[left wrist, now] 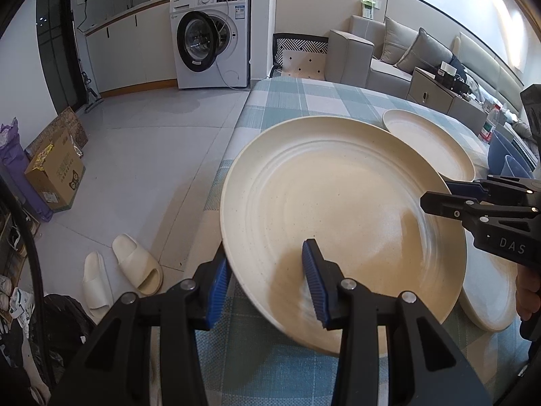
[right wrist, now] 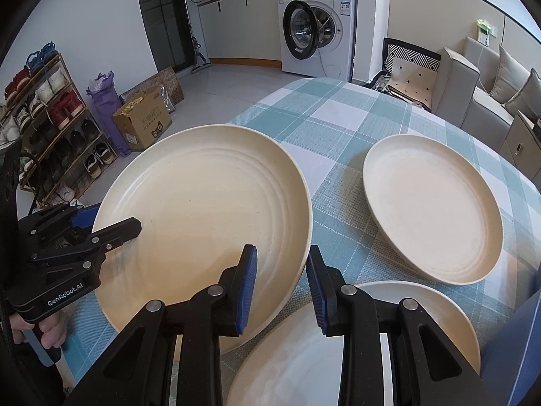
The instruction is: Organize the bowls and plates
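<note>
A large cream plate (left wrist: 341,209) (right wrist: 209,203) is held tilted above the checked tablecloth. My left gripper (left wrist: 267,291) straddles its near rim, one pad under and one pad on top, and also shows at the plate's left edge in the right wrist view (right wrist: 111,226). My right gripper (right wrist: 280,287) straddles the plate's right rim with its jaws apart; it shows at the right of the left wrist view (left wrist: 439,193). A second cream plate (right wrist: 432,206) (left wrist: 429,142) lies flat further back. A third plate (right wrist: 304,355) (left wrist: 490,287) lies below my right gripper.
Blue bowls (left wrist: 507,159) stand at the table's right edge. The table (right wrist: 324,115) drops off to the floor on the left, where slippers (left wrist: 121,270), a cardboard box (right wrist: 142,121) and a shoe rack (right wrist: 50,118) stand. A washing machine (right wrist: 318,23) and a sofa (left wrist: 389,54) are behind.
</note>
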A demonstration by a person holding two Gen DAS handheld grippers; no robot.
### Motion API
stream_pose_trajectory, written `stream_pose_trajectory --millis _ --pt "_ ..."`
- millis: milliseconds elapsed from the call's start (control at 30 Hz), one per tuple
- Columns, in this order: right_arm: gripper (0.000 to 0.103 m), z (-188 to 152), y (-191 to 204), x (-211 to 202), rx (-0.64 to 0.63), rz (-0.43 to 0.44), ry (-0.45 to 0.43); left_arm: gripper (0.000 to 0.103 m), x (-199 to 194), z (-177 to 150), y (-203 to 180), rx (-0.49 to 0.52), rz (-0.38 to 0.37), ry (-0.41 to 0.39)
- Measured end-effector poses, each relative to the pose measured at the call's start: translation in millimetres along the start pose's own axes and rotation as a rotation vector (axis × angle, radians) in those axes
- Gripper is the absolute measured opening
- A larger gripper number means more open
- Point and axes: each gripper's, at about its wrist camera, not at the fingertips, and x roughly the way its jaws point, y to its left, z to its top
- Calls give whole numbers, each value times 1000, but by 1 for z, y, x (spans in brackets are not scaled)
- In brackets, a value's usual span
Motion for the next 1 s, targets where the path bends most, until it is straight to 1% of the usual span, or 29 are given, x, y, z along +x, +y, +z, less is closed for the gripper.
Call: stream_pose_trajectory --millis 333,1000 --pt "31 -5 -4 -29 30 -10 -22 41 -14 4 -9 28 -15 -29" --pt "31 -35 -20 -72 98 -51 -48 41 -24 5 -41 85 -57 -48"
